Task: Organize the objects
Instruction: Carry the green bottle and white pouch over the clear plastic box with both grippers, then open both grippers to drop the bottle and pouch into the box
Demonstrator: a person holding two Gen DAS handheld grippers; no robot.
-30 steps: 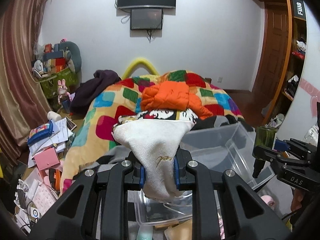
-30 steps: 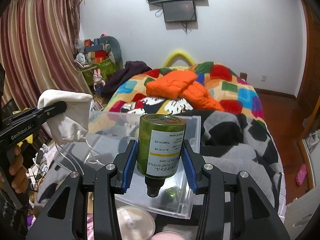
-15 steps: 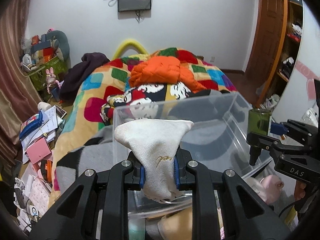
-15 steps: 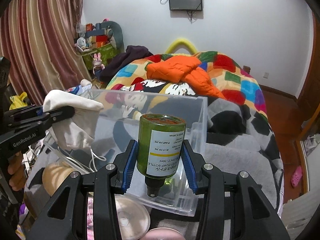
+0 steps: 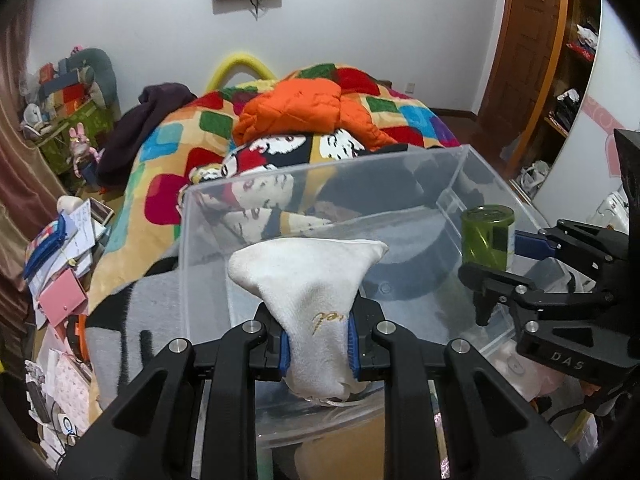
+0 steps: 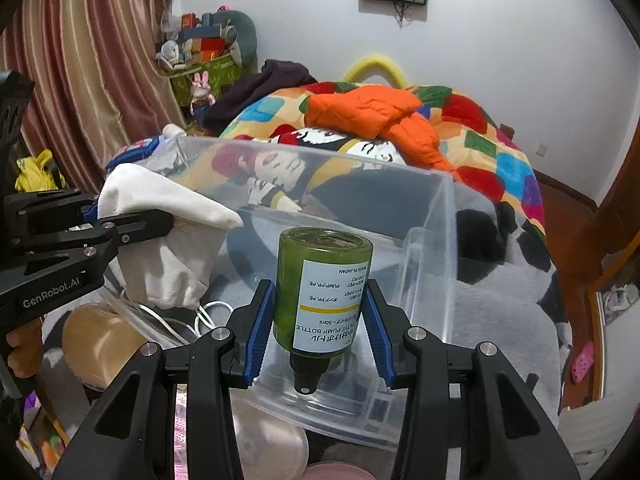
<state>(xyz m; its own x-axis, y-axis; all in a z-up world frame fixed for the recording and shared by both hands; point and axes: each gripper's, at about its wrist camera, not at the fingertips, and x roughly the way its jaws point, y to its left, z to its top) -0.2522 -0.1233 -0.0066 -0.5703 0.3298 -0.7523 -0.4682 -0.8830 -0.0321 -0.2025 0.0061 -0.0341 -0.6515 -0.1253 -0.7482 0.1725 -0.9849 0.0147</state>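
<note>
My left gripper (image 5: 316, 344) is shut on a white cloth pouch (image 5: 312, 280) with gold lettering and holds it over the near left part of a clear plastic bin (image 5: 320, 172). My right gripper (image 6: 320, 320) is shut on a green pump bottle (image 6: 324, 292) with a white label, held upside down over the bin's (image 6: 424, 248) near right part. Each gripper shows in the other's view: the right one with the bottle (image 5: 486, 236), the left one with the pouch (image 6: 160, 236). White cords (image 6: 200, 316) hang from the pouch.
The bin rests on a bed with a grey blanket (image 6: 500, 320), a colourful quilt (image 5: 180, 140) and an orange jacket (image 5: 296, 112). Papers and a pink box (image 5: 62, 298) clutter the floor at left. A wooden door (image 5: 520, 40) and shelves stand at right. A tan object (image 6: 96, 340) lies below the bin.
Both grippers have moved forward and down over the bin with their loads. The bin now fills more of both views. Both grips are unchanged.
</note>
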